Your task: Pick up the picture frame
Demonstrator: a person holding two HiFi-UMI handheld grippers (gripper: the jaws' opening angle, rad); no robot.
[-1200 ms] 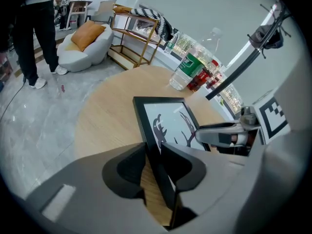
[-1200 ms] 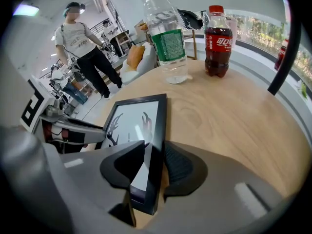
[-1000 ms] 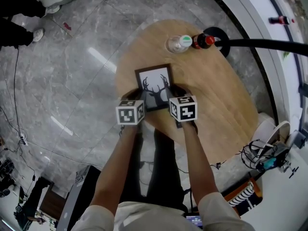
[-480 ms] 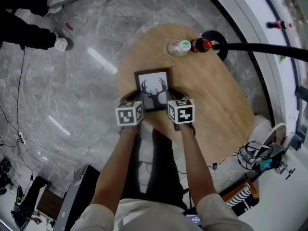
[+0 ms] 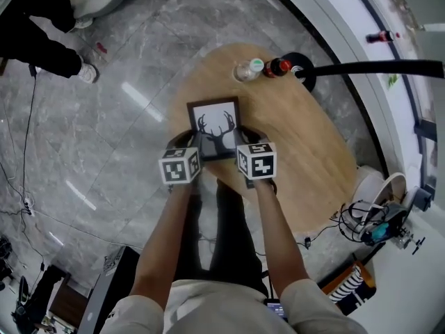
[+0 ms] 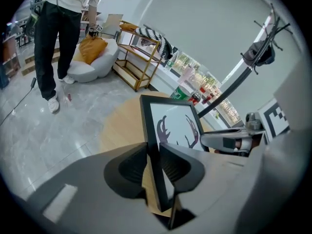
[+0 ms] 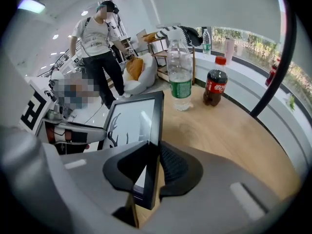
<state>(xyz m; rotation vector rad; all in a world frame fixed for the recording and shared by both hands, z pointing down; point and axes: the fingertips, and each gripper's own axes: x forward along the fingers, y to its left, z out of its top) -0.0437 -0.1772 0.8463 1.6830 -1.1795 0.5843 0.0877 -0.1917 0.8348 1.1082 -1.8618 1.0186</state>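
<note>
The picture frame [image 5: 214, 126], black-edged with a deer-antler print, is held up off the oval wooden table [image 5: 309, 141]. My left gripper [image 5: 194, 140] is shut on its left edge. My right gripper [image 5: 243, 137] is shut on its right edge. In the left gripper view the frame [image 6: 171, 125] stands edge-on between the pads of the left gripper [image 6: 155, 165], with the right gripper [image 6: 229, 141] behind it. In the right gripper view the frame [image 7: 130, 121] is clamped by the right gripper [image 7: 154, 167], its near lower corner hanging free over the wood.
A clear water bottle [image 5: 247, 69] and a cola bottle [image 5: 276, 67] stand at the table's far end, next to a black lamp base [image 5: 304, 72] with a long pole. A person [image 5: 38, 30] stands on the marble floor at the upper left. Cables and gear [image 5: 379, 225] lie at the right.
Both grippers have closed on the frame's side edges and risen together. The frame has come up off the table with them.
</note>
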